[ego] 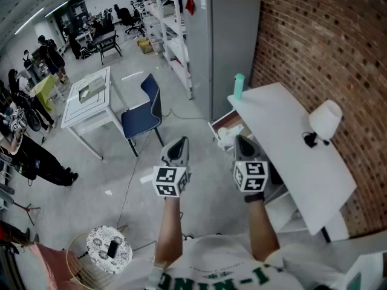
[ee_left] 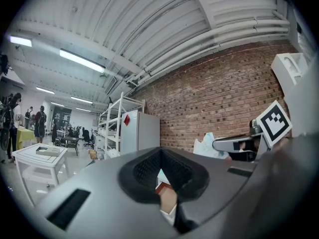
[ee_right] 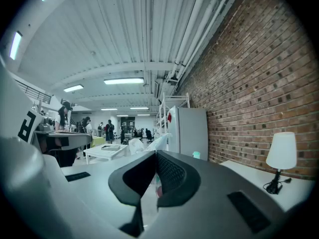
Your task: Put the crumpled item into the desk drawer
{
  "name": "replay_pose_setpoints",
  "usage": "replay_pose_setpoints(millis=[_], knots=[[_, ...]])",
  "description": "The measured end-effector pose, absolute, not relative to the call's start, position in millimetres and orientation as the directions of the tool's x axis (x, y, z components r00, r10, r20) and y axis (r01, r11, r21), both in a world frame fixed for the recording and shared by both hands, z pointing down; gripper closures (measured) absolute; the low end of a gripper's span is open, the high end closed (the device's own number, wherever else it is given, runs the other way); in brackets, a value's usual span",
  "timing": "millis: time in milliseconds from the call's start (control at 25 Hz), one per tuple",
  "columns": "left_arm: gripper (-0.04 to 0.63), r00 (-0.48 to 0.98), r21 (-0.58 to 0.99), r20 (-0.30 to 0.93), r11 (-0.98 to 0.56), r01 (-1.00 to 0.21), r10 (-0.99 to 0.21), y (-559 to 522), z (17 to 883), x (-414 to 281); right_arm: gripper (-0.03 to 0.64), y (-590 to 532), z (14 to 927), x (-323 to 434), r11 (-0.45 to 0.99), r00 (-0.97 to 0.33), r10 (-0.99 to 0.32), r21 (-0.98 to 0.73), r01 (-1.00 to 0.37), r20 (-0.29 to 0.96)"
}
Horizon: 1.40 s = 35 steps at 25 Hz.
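Note:
My right gripper (ego: pixel 240 139) is shut on the crumpled item (ego: pixel 224 136), a white plastic wad that sticks out past its tips. The wad (ee_right: pixel 162 139) rises just beyond the closed jaws in the right gripper view. In the left gripper view it (ee_left: pixel 206 146) hangs at the right gripper's nose. It is held above the open drawer (ego: pixel 215 125) at the near end of the white desk (ego: pixel 284 138). My left gripper (ego: pixel 179 141) is shut on nothing, level with the right one and to its left, over the floor.
On the desk stand a white lamp (ego: pixel 325 121) and a teal bottle (ego: pixel 239 86). A grey cabinet (ego: pixel 221 47) stands beyond it against the brick wall. A blue chair (ego: pixel 142 110) and a white table (ego: pixel 91 98) sit ahead left. People stand at far left.

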<state>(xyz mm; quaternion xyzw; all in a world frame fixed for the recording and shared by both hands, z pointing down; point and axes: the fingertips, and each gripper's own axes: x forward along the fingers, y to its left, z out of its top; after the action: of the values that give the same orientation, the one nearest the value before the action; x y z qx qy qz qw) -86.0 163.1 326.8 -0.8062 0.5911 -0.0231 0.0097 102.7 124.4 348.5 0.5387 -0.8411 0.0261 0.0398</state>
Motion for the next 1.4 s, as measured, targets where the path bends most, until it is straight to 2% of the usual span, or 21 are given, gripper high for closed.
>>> replay_pose_setpoints(millis=[480,840,1160,1400], knots=[[0.6,0.305,-0.028,0.033,-0.306,-0.952,-0.952,167.2,321.3,-81.6,0.612,126.2,354.4,102.5,0.435,-0.435,-0.893,-0.026,-0.9,0.114],[0.6,0.316,-0.022,0.057,-0.317,-0.948,-0.947,174.8,329.7,-58.1,0.612,134.2,355.3,122.1,0.431,-0.441,-0.891,-0.107,-0.896,0.104],[0.6,0.33,0.002,0.137,-0.333,-0.943,-0.934,176.1,373.8,-33.2,0.612,146.1,380.6,136.3,0.442,-0.463,-0.876,-0.158,-0.883,0.134],[0.6,0.367,0.022,0.127,-0.367,-0.93,-0.922,144.8,377.0,-30.1,0.611,121.6,398.0,131.0,0.42,-0.442,-0.884,-0.152,-0.895,0.155]])
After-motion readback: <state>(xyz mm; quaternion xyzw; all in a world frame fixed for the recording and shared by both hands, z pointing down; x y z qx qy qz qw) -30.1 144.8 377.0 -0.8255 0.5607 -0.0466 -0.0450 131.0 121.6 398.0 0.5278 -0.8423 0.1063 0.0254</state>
